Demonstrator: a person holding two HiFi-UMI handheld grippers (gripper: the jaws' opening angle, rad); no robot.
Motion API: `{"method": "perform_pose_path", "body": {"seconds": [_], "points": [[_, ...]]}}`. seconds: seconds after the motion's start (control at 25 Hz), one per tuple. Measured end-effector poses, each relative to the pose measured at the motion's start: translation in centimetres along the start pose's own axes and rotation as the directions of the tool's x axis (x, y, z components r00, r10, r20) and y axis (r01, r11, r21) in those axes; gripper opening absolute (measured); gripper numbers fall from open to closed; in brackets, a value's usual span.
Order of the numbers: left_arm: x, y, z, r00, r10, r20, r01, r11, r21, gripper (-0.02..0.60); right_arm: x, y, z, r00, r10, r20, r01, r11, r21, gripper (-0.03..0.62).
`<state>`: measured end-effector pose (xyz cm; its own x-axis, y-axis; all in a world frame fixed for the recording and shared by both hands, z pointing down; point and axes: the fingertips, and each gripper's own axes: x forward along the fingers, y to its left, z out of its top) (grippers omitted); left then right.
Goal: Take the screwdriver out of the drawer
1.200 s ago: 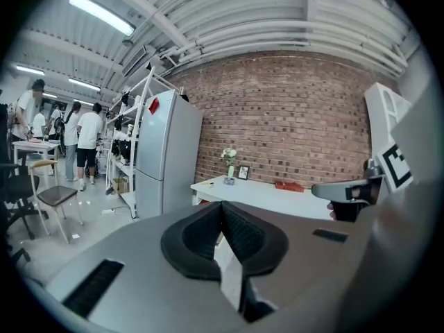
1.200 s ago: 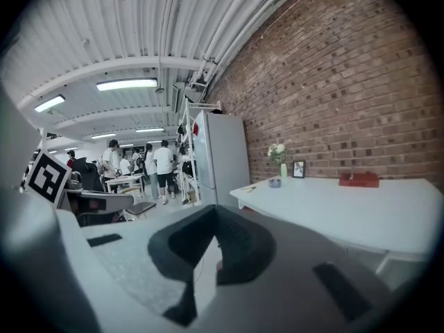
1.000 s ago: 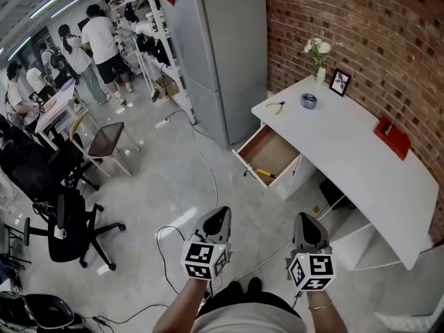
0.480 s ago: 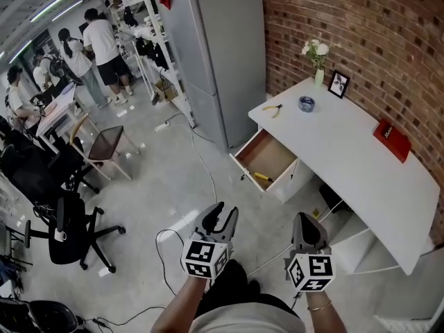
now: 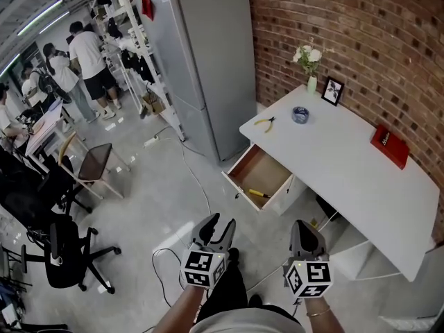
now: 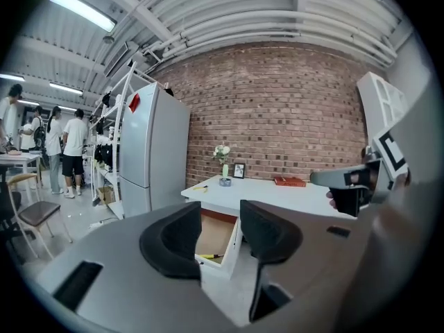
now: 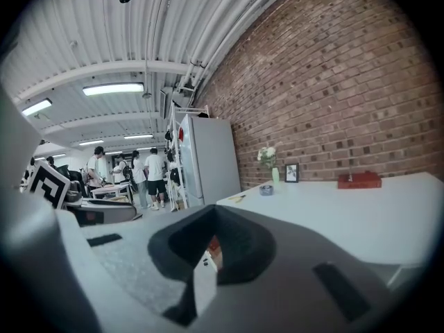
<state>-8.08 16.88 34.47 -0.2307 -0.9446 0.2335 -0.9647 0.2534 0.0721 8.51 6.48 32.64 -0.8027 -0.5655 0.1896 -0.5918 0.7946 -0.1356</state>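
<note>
An open wooden drawer juts from the left end of a white desk. A yellow-handled screwdriver lies near its front edge. My left gripper hangs over the floor well short of the drawer. Its jaws are opening and nothing is between them. In the left gripper view the drawer and screwdriver show through the gap of the left gripper. My right gripper floats beside it, jaws shut and empty, also far from the drawer. In its own view the right gripper shows pads pressed together.
On the desk lie yellow pliers, a blue roll, a flower vase, a photo frame and a red book. A grey fridge stands left of it. A cable crosses the floor. Chairs and people are at far left.
The left gripper's jaws went from shut to open. Both grippers moved forward toward the drawer, which now sits lower and closer in the head view.
</note>
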Motion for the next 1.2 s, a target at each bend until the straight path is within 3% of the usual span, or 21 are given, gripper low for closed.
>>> {"method": "perform_pose_path", "body": {"seconds": [0.68,0.92,1.2], "points": [[17.4,12.4,2.5,0.982,-0.175,-0.071,0.176,0.984,0.006,0.172,18.0,0.8,2.8,0.983,-0.182,-0.033,0.183,0.983,0.022,0.002],[22.1,13.5,1.4,0.959,-0.258,-0.116,0.259,0.966,-0.007,0.172,20.2,-0.4,2.7,0.959,-0.281,-0.044,0.282,0.959,0.036,0.002],[24.3,12.0,-0.3,0.922,-0.343,-0.18,0.347,0.938,-0.012,0.172,19.1,-1.7,1.4,0.921,-0.378,-0.093,0.384,0.922,0.056,0.002]]}}
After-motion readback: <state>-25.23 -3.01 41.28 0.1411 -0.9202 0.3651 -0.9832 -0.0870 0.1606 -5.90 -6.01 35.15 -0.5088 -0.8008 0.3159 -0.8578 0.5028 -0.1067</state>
